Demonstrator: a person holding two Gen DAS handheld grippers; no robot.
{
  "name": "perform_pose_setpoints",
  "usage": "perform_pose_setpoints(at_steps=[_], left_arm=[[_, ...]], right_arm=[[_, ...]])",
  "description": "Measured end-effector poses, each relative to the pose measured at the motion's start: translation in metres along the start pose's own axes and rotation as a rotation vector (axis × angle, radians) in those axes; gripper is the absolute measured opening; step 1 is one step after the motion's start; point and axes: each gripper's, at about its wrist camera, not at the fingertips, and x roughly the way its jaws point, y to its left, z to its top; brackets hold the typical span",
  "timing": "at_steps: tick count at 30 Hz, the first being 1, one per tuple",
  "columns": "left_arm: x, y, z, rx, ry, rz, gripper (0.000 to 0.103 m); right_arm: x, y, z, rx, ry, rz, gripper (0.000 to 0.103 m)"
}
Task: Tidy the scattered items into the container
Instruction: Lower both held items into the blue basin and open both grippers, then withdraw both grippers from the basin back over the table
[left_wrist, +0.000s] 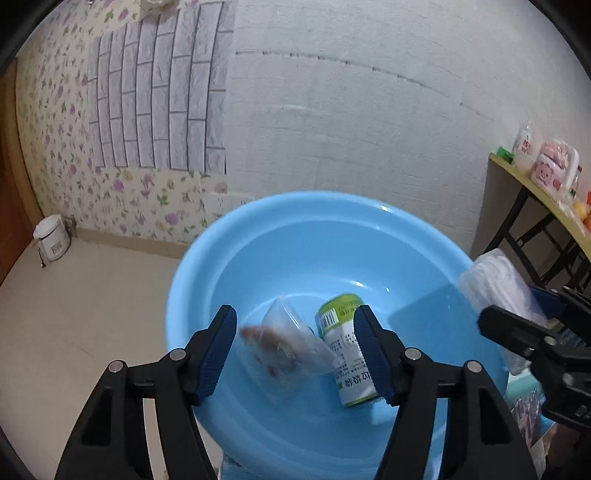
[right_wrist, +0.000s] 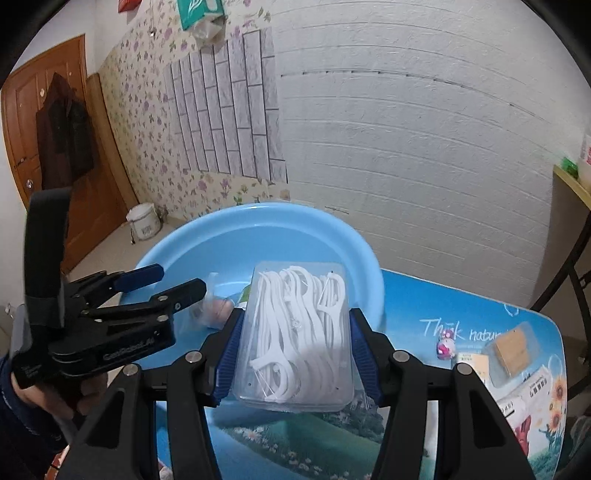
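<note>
A light blue basin (left_wrist: 258, 251) sits below my left gripper (left_wrist: 295, 321), which is open above its bowl. A clear bag of reddish snacks (left_wrist: 284, 347), blurred, hangs loose between the blue pads, and neither pad presses on it. A green and white canister (left_wrist: 343, 354) lies on its side on the basin floor. My right gripper (right_wrist: 295, 321) is shut on a clear box of white floss picks (right_wrist: 295, 332), held at the near rim of the basin (right_wrist: 192, 236). The left gripper (right_wrist: 181, 277) shows at the left in the right wrist view, over the bag (right_wrist: 214, 302).
The basin stands on a table with a blue landscape print (right_wrist: 424, 306). On its right part lie a pink toy (right_wrist: 445, 345) and small packets (right_wrist: 511, 350). A white pot (left_wrist: 51, 240) stands on the floor at the wall. A cluttered side table (left_wrist: 517, 173) is at the right.
</note>
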Motion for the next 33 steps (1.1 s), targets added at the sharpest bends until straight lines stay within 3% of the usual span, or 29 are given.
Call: perform_pose_setpoints(at_steps=[9,11,13,15,27,33], left_arm=[[-0.012,0.004,-0.005,0.022,-0.042,-0.049,0.085],[-0.012,0.007,-0.005,0.014,-0.058,-0.04,0.084],[-0.015,0.008,-0.005,0.005,-0.065,-0.054,0.086],[-0.018,0.007,-0.005,-0.002,-0.07,-0.069,0.09],[-0.03,-0.005,-0.009,-0.02,-0.068,-0.086,0.096],[-0.044,-0.028,-0.015,0.011,-0.07,-0.107,0.1]], right_arm=[[0.02,0.007,0.01,-0.01,0.027,0.002,0.058],[0.017,0.011,0.011,-0.022,0.01,-0.027,0.066],[0.012,0.012,0.012,-0.029,-0.02,-0.04,0.094],[0.007,0.009,0.011,-0.025,-0.04,-0.032,0.1],[-0.023,-0.021,-0.01,0.054,-0.034,-0.05,0.1],[-0.066,-0.054,-0.026,0.1,-0.114,-0.133,0.1]])
